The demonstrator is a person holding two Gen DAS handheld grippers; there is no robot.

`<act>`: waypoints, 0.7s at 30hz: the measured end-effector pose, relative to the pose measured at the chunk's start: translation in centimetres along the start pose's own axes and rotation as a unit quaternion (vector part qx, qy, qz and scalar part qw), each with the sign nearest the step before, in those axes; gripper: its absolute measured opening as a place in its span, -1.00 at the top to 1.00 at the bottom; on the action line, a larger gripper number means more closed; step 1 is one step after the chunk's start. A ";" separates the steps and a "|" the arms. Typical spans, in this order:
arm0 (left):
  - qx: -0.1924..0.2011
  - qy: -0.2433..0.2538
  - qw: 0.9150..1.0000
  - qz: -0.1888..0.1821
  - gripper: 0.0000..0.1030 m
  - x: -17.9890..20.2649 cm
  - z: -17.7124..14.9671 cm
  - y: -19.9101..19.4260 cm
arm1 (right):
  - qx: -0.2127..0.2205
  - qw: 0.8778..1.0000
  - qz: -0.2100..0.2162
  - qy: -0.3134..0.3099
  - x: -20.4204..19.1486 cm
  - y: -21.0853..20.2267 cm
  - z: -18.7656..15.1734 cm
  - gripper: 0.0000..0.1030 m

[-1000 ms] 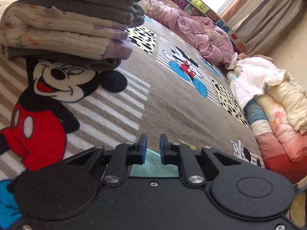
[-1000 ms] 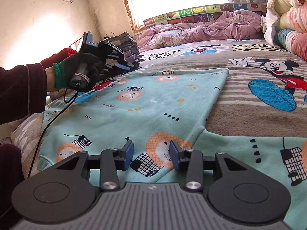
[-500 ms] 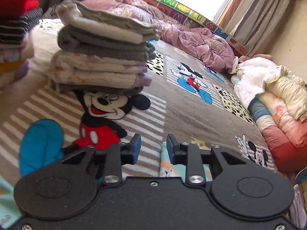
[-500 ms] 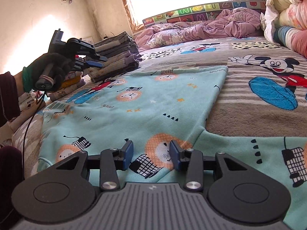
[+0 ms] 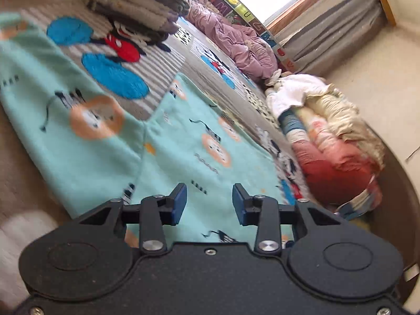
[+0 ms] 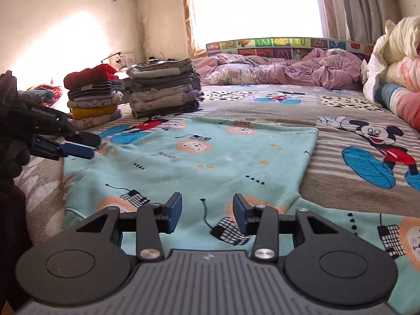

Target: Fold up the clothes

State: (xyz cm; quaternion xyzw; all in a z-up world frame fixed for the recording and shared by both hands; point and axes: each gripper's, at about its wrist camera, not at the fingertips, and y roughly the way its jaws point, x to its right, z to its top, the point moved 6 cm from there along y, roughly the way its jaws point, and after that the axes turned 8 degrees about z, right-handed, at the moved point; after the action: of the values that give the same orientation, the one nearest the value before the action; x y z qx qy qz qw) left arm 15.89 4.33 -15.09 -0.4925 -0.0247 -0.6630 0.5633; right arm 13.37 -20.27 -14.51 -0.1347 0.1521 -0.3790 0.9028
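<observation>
I see the Mickey Mouse blanket [image 6: 367, 183] spread across the lower right of my right view. At the back, centre right, a crumpled purple quilt [image 6: 302, 68] lies below the alphabet-print headboard [image 6: 288, 44]. A bright window [image 6: 254, 5] fills the top centre, grey curtains [image 6: 354, 5] at its right. Rolled bedding [image 5: 328, 136] sits at the right of my left view.

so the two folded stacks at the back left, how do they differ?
The nearer grey stack stands taller than the colourful stack to its left. The grey stack is nearly all grey and beige; the colourful stack mixes red, stripes and yellow. Its top red piece bulges; the grey stack's top lies flat. Both sit folded on the Mickey Mouse blanket.
</observation>
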 end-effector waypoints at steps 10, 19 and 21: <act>0.069 -0.056 0.993 0.080 0.57 -4.3 2.4 -3.5 | -0.087 0.995 -0.015 -0.043 -4.9 -0.1 -2.9 0.20; -0.017 0.038 0.995 0.088 0.90 -1.1 -6.0 -1.3 | -0.066 0.993 -0.026 -0.092 -7.4 0.2 -2.9 0.18; -0.001 0.027 0.994 0.109 0.91 -1.6 -5.3 -2.6 | -0.101 0.987 -0.040 -0.114 -8.1 0.7 -3.9 0.16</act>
State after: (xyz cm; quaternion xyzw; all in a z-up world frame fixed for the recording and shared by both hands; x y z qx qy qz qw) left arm 10.33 3.33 -17.59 -0.4747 0.0445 -0.6107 0.6322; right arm 6.92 -14.44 -16.97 -0.2739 0.0804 -0.3800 0.8798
